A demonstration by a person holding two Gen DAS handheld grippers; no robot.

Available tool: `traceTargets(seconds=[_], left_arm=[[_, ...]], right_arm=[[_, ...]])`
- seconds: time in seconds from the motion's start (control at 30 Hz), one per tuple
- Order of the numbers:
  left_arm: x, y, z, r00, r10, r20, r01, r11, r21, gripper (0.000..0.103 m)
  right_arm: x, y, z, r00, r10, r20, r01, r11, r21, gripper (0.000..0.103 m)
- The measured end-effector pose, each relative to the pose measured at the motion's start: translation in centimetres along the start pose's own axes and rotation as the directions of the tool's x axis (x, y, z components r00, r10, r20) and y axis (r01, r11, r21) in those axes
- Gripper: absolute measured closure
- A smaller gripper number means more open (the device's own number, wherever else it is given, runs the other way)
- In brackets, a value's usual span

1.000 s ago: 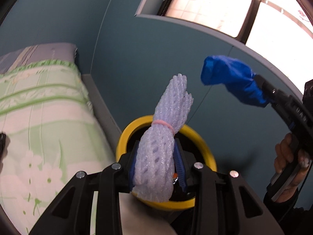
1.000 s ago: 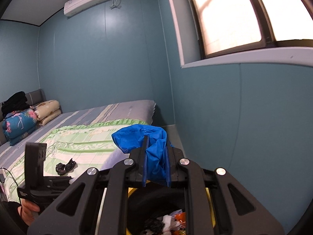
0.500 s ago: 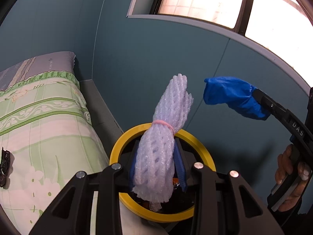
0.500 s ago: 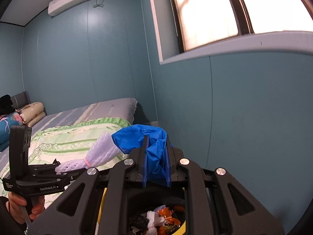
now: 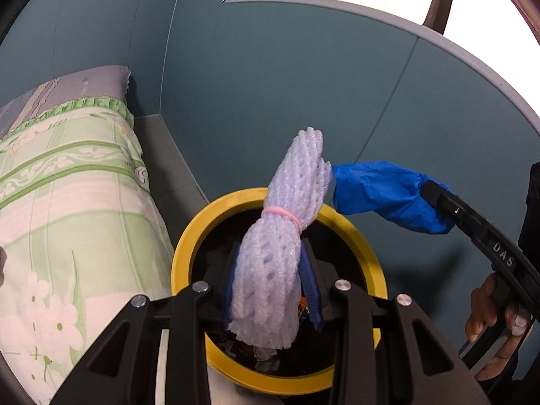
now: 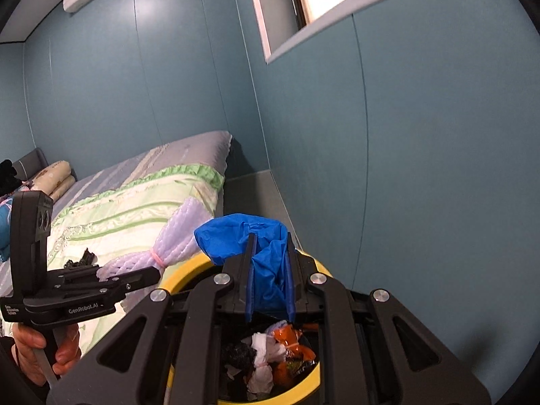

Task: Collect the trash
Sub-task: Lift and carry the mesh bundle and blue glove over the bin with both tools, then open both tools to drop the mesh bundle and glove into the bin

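Beside the bed point(image 5: 67, 202), yellow-rimmed bin point(image 6: 314, 383) holds crumpled wrappers point(image 6: 270, 354)

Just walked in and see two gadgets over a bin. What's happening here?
A person is collecting trash with a handheld gripper in each hand. The left gripper is shut on a bundle of white foam netting; the right gripper is shut on a crumpled blue glove. Both hang over the yellow-rimmed bin beside the bed, not yet dropped in.
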State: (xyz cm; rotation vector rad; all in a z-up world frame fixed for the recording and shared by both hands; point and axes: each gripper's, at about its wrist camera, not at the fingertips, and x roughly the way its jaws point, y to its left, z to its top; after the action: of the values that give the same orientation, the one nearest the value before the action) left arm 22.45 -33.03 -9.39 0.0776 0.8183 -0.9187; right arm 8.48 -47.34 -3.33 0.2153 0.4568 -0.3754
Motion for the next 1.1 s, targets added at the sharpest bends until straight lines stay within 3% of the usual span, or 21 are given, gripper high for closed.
traceTargets(seconds=[0.33,0.73,0.77,0.9,1.1], left_arm=[[1.5,0.6,-0.9,0.999,0.011,-0.045,-0.012,1.000,-0.025,0.071],[1.6,0.9,-0.9,0.999,0.010,-0.047,-0.012,0.999,-0.032,0.069],[1.6,1.0,-0.9,0.999,0.010,-0.045,-0.011,0.999,-0.033,0.067],[1.4,1.4,-0.8,0.999,0.015,-0.036,-0.016,0.999,-0.045,0.051],[0.7,2.2,-0.5,0.999,0.033,-0.014,-0.034,0.997,-0.075,0.028]], right_arm=[[1.6,-0.1,-1.1,0.998,0.004,-0.060,-0.003,1.000,0.016,0.089],[1.8,0.0,-0.8,0.998,0.017,-0.066,-0.016,1.000,0.004,0.088],[1.8,-0.1,-0.9,0.998,0.017,-0.066,-0.017,1.000,0.006,0.087],[1.8,-0.3,-0.9,0.998,0.016,-0.061,-0.016,1.000,0.015,0.064],[1.6,-0.4,-0.8,0.998,0.013,-0.055,-0.012,1.000,0.023,0.064]])
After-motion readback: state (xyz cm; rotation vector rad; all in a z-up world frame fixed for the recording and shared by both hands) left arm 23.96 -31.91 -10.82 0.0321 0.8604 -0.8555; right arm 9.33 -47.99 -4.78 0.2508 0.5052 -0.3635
